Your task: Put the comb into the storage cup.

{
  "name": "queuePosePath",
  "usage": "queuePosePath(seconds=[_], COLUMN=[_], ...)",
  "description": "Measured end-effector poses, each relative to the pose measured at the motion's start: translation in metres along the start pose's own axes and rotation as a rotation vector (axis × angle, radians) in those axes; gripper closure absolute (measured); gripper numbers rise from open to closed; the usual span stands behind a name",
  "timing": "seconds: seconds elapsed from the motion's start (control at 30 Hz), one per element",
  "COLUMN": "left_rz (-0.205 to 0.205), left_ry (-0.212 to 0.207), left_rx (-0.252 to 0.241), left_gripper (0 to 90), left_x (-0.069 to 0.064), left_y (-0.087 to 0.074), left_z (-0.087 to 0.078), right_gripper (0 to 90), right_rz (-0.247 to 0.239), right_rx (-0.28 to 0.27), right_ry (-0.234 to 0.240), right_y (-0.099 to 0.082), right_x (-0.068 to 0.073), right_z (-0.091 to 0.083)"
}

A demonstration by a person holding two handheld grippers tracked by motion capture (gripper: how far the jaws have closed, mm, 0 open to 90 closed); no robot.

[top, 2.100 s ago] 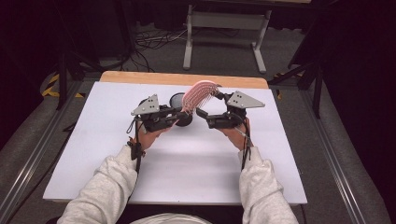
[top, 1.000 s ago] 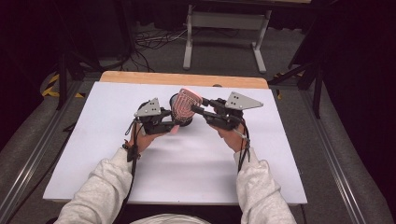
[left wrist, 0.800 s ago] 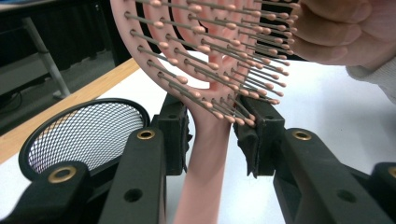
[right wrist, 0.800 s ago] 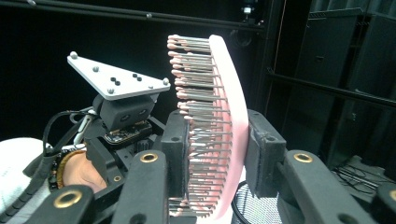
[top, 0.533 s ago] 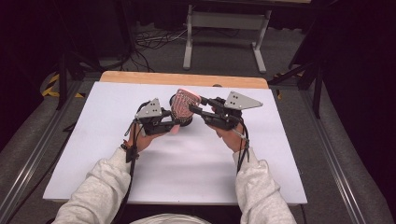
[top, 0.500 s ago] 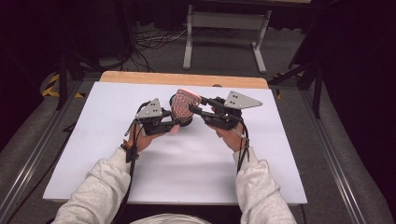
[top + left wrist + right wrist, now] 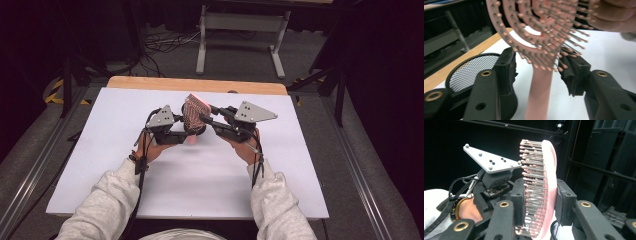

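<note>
A pink hairbrush (image 7: 194, 111) stands nearly upright above the white table, head up and handle down. My right gripper (image 7: 202, 119) is shut on the brush head (image 7: 544, 187), one pad on the bristles and one on the back. My left gripper (image 7: 189, 134) sits lower, at the handle (image 7: 540, 95). Its jaws have just been opening, and the handle now hangs between them with a gap on each side. In the left gripper view the bristled head (image 7: 541, 32) fills the top, above the left gripper (image 7: 539, 58).
A black mesh cup (image 7: 466, 72) stands on the table just behind the left jaw. The white tabletop (image 7: 210, 185) has a wooden strip (image 7: 150, 84) along its far edge. A metal stand (image 7: 240, 30) and cables lie on the floor beyond.
Since the earliest frame the two hands have drawn closer together and the brush has turned from lying across to nearly upright. Over the last half second the hands hardly move.
</note>
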State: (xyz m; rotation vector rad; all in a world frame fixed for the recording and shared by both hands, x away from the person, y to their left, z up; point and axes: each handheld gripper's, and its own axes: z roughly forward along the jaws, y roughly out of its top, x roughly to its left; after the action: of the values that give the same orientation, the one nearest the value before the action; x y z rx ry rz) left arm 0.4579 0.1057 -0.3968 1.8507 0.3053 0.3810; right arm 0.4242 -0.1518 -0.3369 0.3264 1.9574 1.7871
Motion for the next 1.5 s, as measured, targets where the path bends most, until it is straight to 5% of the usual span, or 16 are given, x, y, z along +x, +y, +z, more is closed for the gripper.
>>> queuePosePath(seconds=[0.37, 0.5, 0.7, 0.83, 1.07, 1.5], left_rz=[0.011, 0.063, 0.078, 0.079, 0.007, -0.036], left_ry=[0.034, 0.126, 0.205, 0.226, 0.249, 0.24], left_rx=[0.001, 0.018, 0.014, 0.046, 0.057, 0.108], left_gripper=[28.7, 17.6, 6.0, 4.9, 6.3, 7.0], left_x=[-0.001, -0.005, -0.01, -0.012, -0.019, -0.038], left_y=[0.0, -0.002, -0.014, -0.028, -0.059, -0.085], left_z=[-0.028, -0.047, -0.077, -0.095, -0.118, -0.143], right_gripper=[65.8, 65.8, 65.8, 65.9, 66.0, 66.2], right_rz=[-0.028, -0.029, -0.026, -0.029, -0.028, -0.029], right_rx=[-0.03, -0.049, -0.067, -0.077, -0.092, -0.118], right_ry=[-0.049, -0.066, -0.081, -0.103, -0.123, -0.144], right_y=[0.004, 0.006, 0.011, 0.015, 0.018, 0.031], right_x=[0.002, 0.002, 0.0, -0.001, -0.008, -0.009], right_z=[-0.003, -0.004, -0.003, -0.002, 0.001, -0.007])
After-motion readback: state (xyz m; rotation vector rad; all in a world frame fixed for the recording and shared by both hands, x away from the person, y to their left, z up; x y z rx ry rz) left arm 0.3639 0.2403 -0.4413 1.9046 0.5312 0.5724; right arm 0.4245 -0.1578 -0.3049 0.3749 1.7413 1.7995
